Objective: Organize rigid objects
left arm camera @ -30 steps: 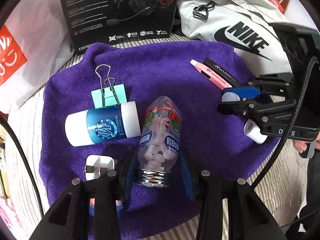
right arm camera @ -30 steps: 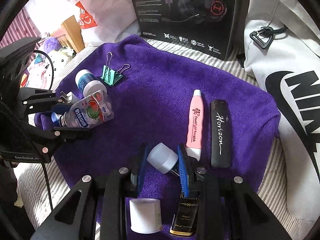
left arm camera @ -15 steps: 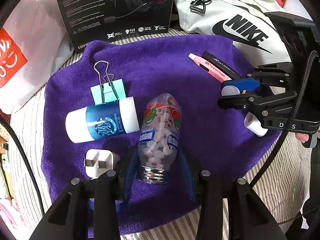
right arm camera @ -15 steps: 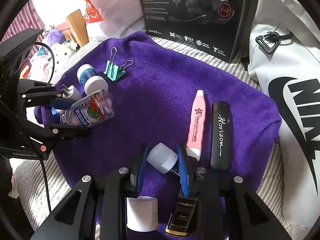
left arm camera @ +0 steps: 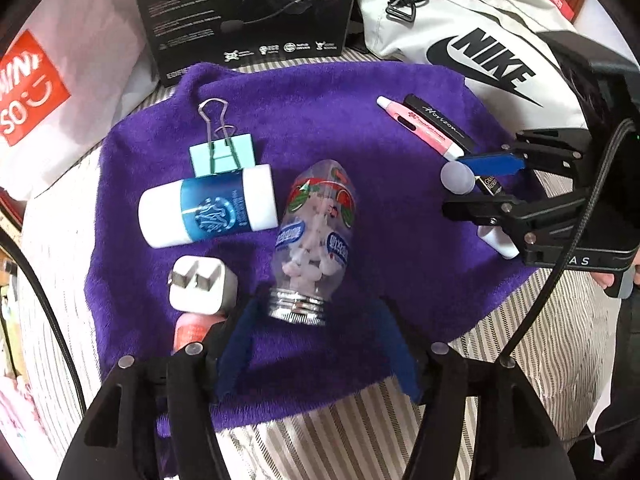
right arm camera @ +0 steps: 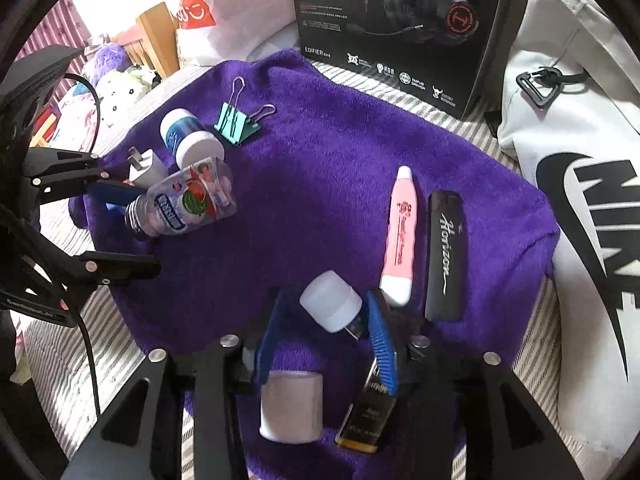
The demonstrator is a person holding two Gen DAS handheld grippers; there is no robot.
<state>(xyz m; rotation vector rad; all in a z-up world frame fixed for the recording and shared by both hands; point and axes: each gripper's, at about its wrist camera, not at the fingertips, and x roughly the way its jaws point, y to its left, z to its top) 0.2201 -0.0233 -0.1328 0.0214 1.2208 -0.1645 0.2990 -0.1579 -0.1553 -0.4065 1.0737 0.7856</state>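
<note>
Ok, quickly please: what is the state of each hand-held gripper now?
Left hand-held gripper: opening, candy bottle lies loose between its jaws.
Right hand-held gripper: opening, small white-capped bottle between its jaws.

A home bedroom: striped grey-and-white bedding point(left arm camera: 532, 360) under a purple plush towel point(left arm camera: 320, 120), soft stuffed toys point(right arm camera: 120, 76), a wooden bed frame point(right arm camera: 158, 36), a white canvas sports bag point(right arm camera: 580, 160).

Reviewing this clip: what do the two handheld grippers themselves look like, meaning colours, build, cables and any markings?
Both are black, angular frames with silver screw heads and blue ribbed pads lining the jaws. The left gripper trails a thin black cable, and its body carries white "GenRobot.AI" lettering in the right wrist view. The right gripper has a thicker braided black cable and partly readable white letters, seen from the left wrist. No sleeve is visible.
</note>
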